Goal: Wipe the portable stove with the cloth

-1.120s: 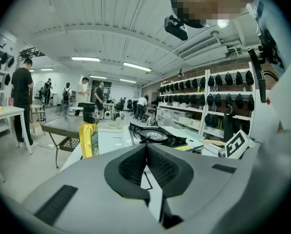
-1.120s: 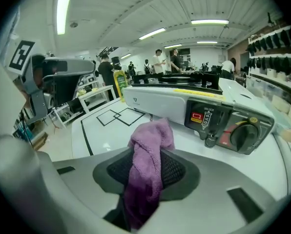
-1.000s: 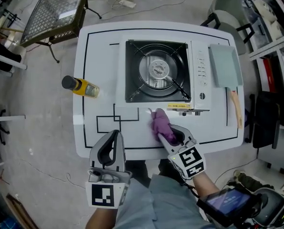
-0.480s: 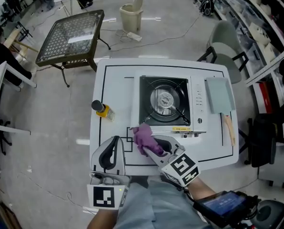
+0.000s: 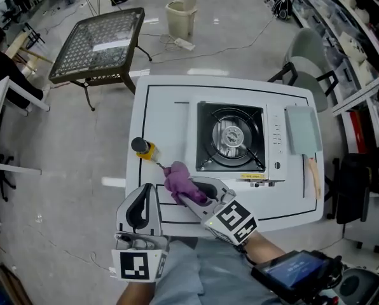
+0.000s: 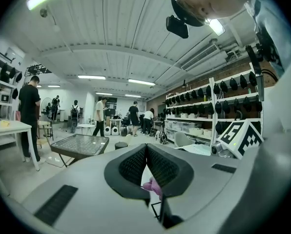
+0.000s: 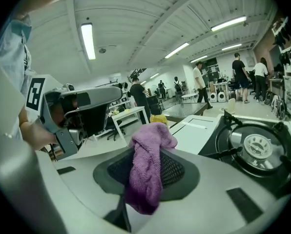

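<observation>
**Cloth lifted, stove not yet wiped**

R gripper (image 5: 188, 189) is clamped on the purple terry cloth (image 7: 146, 167), which sits bunched btwn its jaws w/ a fold spilling over the front. A sec ago the cloth lay on the white table (image 5: 167, 110), right at the stove's front edge. Now it's up off the surface and has swung left, past the stove's front-left corner and toward the black-capped yellow bottle (image 5: 143, 149).

L gripper (image 6: 146, 152), jaws together w/ nothing btwn them, has come up too. It hovers beside the R one at the table's near edge, doing no work.

The black-and-silver portable gas stove (image 5: 231, 135) sits to the right of the cloth, and neither gripper touches it.

My read: pickup is done and the grip looks firm, but wiping hasn't begun. Next move prob needs a swing back right and down onto the stove top. Risk: the loose tail could snag on the pan supports (image 7: 222, 153).
</observation>
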